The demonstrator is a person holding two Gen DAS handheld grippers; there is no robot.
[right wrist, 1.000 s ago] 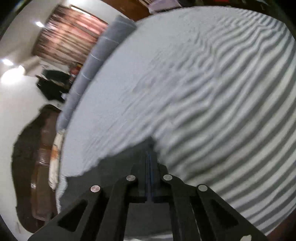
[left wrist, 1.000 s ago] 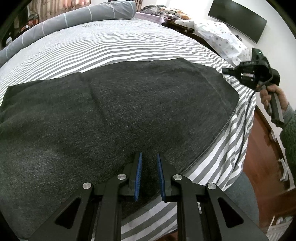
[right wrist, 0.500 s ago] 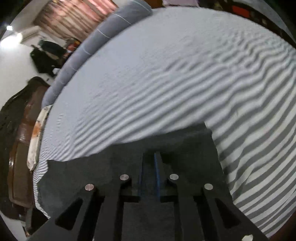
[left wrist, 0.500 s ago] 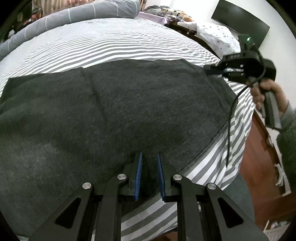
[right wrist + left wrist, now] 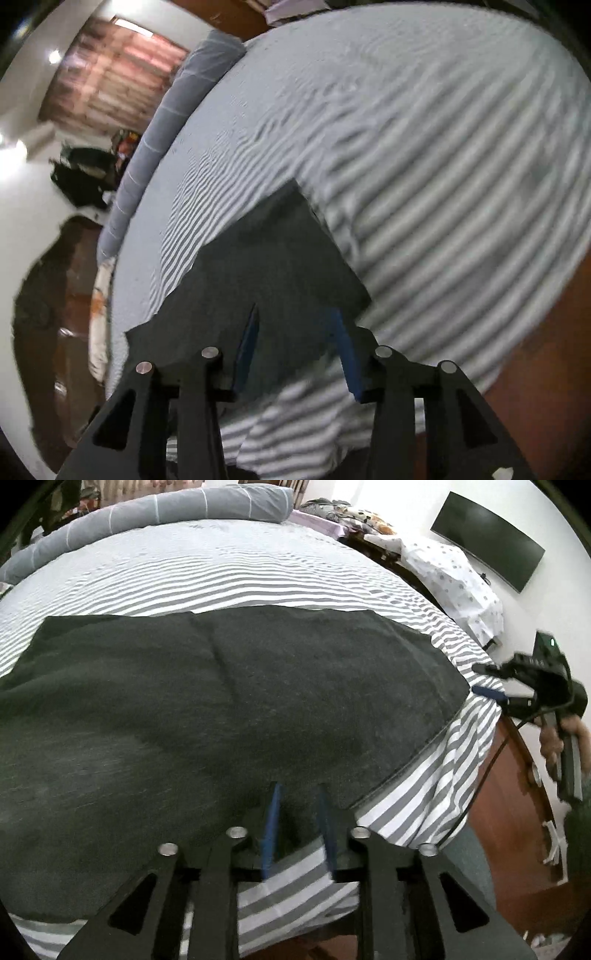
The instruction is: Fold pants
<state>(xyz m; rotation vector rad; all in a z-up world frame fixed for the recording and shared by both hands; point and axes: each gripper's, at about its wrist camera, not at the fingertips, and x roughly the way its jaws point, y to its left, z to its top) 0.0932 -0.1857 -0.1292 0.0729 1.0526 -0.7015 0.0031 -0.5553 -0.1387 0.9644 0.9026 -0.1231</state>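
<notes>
Dark grey pants (image 5: 229,709) lying flat, folded, along the near edge of the striped bed sheet (image 5: 221,572), with the hem end at the near right corner of the bed. Left gripper (image 5: 297,812) hovering over the near edge of the pants, jaws having just been opening, fabric below but not pinched between the blue pads (image 5: 271,819). Right gripper (image 5: 295,332) standing off the right end of the pants (image 5: 280,258), jaws likewise having just been opening, parted, clamping nothing. Grey bolster (image 5: 147,513) lying along the far edge.
</notes>
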